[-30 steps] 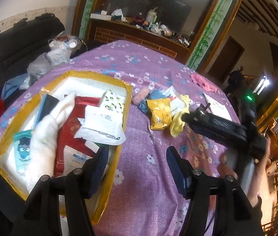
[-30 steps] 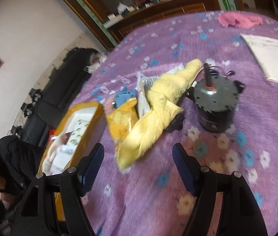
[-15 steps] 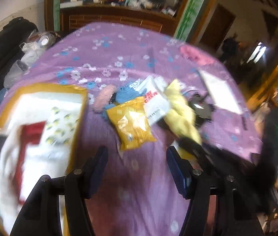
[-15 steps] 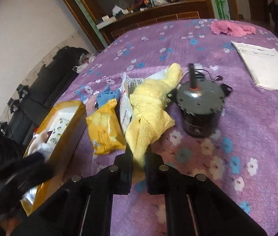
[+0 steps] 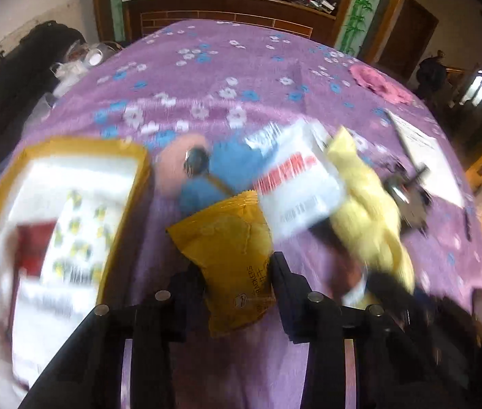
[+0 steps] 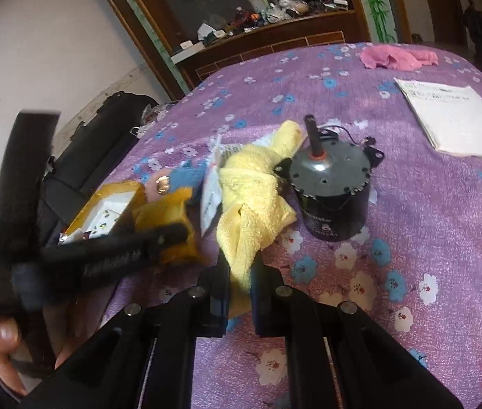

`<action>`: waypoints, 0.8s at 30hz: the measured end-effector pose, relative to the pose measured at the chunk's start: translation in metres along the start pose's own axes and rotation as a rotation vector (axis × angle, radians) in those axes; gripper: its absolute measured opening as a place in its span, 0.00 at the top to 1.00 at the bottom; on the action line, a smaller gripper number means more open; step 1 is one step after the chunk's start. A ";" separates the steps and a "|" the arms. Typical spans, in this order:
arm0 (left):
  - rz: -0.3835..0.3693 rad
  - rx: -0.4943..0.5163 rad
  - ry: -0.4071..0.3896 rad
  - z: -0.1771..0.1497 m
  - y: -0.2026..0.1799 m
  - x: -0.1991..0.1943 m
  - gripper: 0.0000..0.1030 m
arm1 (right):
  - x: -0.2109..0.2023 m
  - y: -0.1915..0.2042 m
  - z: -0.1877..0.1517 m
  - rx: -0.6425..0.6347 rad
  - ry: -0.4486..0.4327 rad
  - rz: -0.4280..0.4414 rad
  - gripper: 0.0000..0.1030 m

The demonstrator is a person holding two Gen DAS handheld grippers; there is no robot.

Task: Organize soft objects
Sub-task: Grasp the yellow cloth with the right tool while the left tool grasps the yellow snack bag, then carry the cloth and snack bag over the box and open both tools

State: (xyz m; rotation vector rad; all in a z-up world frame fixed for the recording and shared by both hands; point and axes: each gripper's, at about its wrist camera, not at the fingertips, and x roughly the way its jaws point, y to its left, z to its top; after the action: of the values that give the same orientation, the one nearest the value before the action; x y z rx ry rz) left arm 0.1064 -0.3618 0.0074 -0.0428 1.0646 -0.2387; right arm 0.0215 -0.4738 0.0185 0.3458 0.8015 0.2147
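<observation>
A yellow snack packet (image 5: 227,238) lies on the purple flowered cloth beside the yellow-rimmed box (image 5: 80,145). My left gripper (image 5: 237,279) is closing on it; the packet fills the gap and both pads touch its sides. In the right wrist view that gripper (image 6: 121,252) shows as a blurred black bar across the packet (image 6: 162,214). My right gripper (image 6: 241,279) is shut on the near end of a yellow towel (image 6: 251,191), which drapes back toward a motor. The towel (image 5: 367,211) also shows in the left wrist view.
A black motor (image 6: 333,197) stands right of the towel. A white packet (image 5: 299,187), blue cloth (image 5: 227,167) and pink round thing (image 5: 172,167) lie behind the snack packet. Farther back are a pink cloth (image 6: 394,58) and paper (image 6: 455,119). The box holds several packets.
My left gripper swung from over the box to the yellow snack packet and narrowed around it. My right gripper went from open to shut on the yellow towel's end.
</observation>
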 end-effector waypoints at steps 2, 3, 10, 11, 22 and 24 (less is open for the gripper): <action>-0.013 0.000 0.001 -0.018 0.002 -0.015 0.62 | -0.005 0.005 -0.002 -0.025 -0.020 0.002 0.91; -0.025 0.001 -0.002 -0.027 0.002 -0.022 0.62 | -0.007 0.009 -0.003 -0.041 -0.030 0.001 0.91; -0.129 0.001 0.007 -0.083 0.008 -0.064 0.62 | -0.060 0.028 -0.035 -0.116 -0.026 0.009 0.91; -0.143 -0.005 0.016 -0.087 0.008 -0.065 0.62 | -0.068 0.029 -0.040 -0.125 -0.015 0.007 0.91; -0.162 -0.019 0.016 -0.104 0.017 -0.070 0.61 | -0.066 0.013 -0.070 -0.136 0.096 -0.094 0.79; -0.165 -0.028 0.012 -0.106 0.021 -0.072 0.62 | -0.062 0.017 -0.070 -0.152 0.103 -0.099 0.64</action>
State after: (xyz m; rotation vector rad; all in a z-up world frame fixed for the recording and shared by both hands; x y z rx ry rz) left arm -0.0154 -0.3169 0.0147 -0.1549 1.0770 -0.3733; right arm -0.0728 -0.4620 0.0204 0.1524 0.8955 0.2009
